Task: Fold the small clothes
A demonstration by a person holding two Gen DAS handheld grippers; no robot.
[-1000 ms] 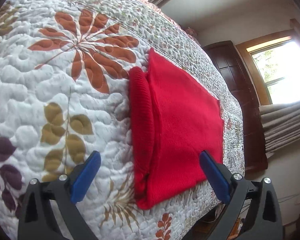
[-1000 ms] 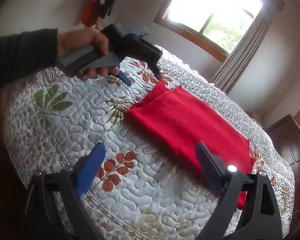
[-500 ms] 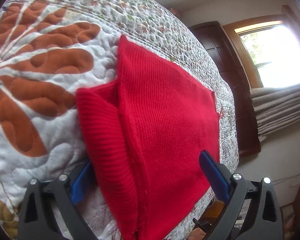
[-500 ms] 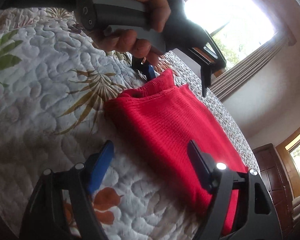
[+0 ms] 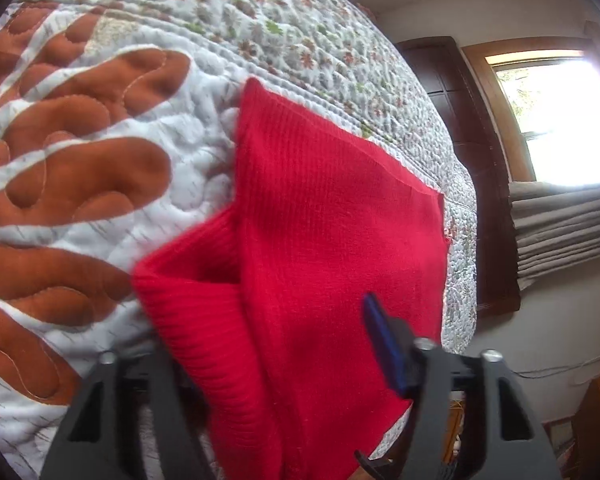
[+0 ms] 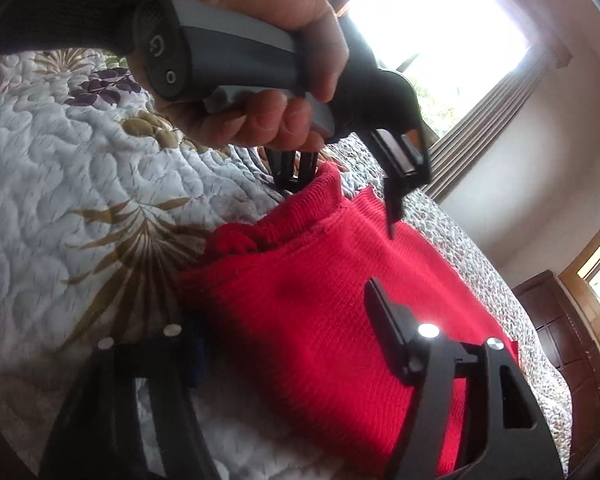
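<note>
Both tongs are biting into one edge of a red knit garment (image 5: 332, 248) that is lying on the quilted bedspread (image 5: 100, 168).

The left gripper (image 5: 268, 344) is straddling the ribbed, folded corner of the garment: its blue-padded finger is lying on top of the knit and the other one is tucked under the fold, out of sight, so I cannot tell whether it is clenched yet. The right gripper (image 6: 284, 336) is sitting the same way at the near corner, one finger over the cloth and one below it, and its grip is just as unclear. A person's hand (image 6: 260, 80) is wrapping the left tool's grey handle above the garment's collar end. Beyond the garment, a dark wooden door (image 5: 472, 160) and a bright window (image 5: 560, 120) are showing.
</note>
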